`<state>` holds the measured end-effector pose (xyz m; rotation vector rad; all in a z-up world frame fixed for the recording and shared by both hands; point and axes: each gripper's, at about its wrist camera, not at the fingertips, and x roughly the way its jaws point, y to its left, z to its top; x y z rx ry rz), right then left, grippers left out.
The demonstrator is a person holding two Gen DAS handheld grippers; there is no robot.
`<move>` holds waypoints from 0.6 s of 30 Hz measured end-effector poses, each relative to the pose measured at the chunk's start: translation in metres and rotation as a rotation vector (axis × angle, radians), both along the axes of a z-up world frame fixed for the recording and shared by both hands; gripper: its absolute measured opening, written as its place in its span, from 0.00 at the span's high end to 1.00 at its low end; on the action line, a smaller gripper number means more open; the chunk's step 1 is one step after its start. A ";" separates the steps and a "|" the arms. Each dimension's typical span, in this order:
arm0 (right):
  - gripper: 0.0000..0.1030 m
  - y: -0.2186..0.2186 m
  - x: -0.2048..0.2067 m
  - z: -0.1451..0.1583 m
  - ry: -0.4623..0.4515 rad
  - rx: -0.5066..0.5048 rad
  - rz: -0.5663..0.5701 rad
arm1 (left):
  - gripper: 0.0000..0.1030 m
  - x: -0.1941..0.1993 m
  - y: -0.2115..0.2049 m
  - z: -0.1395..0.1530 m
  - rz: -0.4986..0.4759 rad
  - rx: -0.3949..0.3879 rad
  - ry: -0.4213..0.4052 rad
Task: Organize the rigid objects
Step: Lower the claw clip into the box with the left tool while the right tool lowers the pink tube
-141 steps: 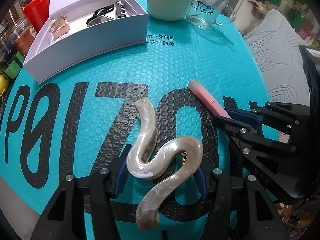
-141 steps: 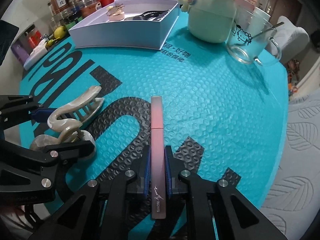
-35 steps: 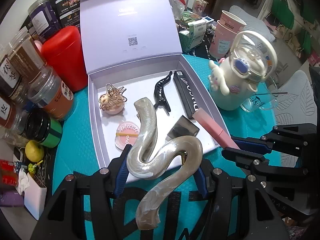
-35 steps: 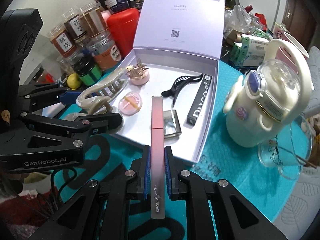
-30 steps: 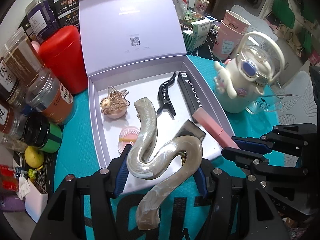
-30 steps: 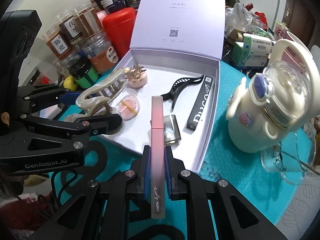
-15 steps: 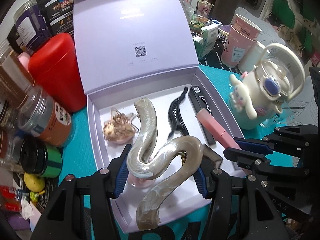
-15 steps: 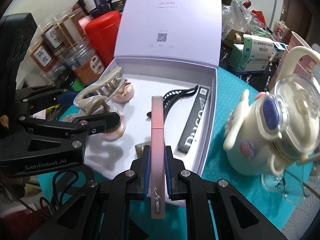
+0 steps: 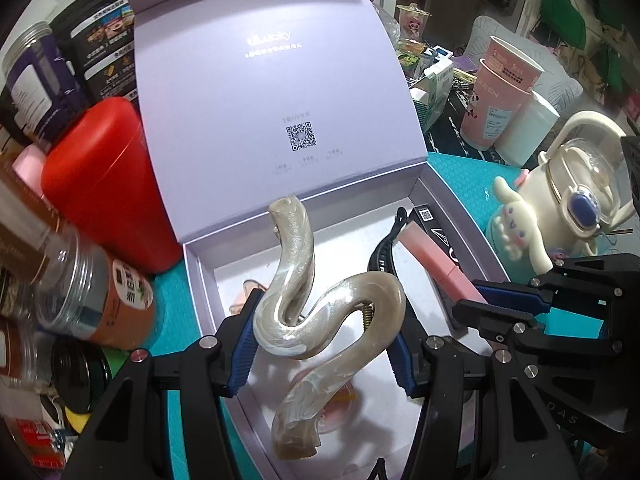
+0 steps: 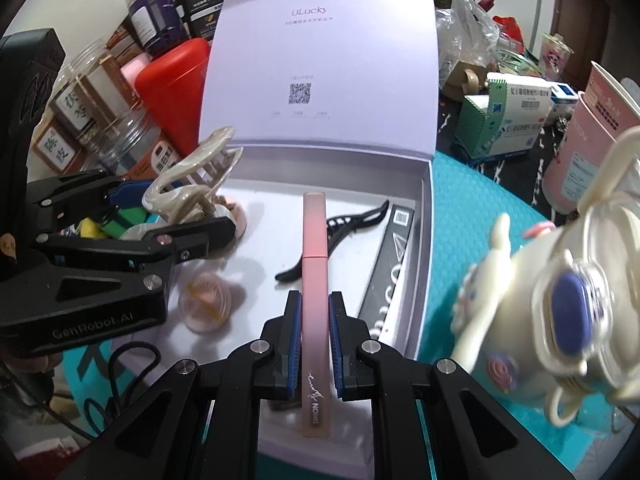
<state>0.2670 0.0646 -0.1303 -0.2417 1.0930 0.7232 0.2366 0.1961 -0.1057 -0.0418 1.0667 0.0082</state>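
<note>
Over the open lavender box (image 9: 208, 280), the left hand-held gripper (image 9: 324, 344) clamps a pearly hair claw (image 9: 320, 312) and the right hand-held gripper (image 10: 314, 312) a pink tube (image 10: 315, 264), both apparently awaiting lowering and release inside.

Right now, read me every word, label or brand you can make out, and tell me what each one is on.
"ULucky": inside the box lid, above a QR code; the small lines near it are too small to read.
"SIMON": pink tube.
"GenRobot.AI": left gripper.
Jar labels, medicine box, paper cup, black carton: too small or blurred to read.
</note>
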 end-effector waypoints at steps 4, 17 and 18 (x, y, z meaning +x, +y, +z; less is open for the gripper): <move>0.87 0.004 0.010 -0.004 -0.003 0.010 -0.014 | 0.46 0.007 0.002 -0.006 -0.014 0.001 0.006; 0.87 0.017 0.031 -0.026 0.019 0.000 -0.032 | 0.46 0.034 0.002 -0.019 -0.071 0.007 0.035; 0.87 0.019 0.032 -0.027 0.020 -0.002 -0.032 | 0.46 0.035 -0.001 -0.020 -0.082 0.016 0.037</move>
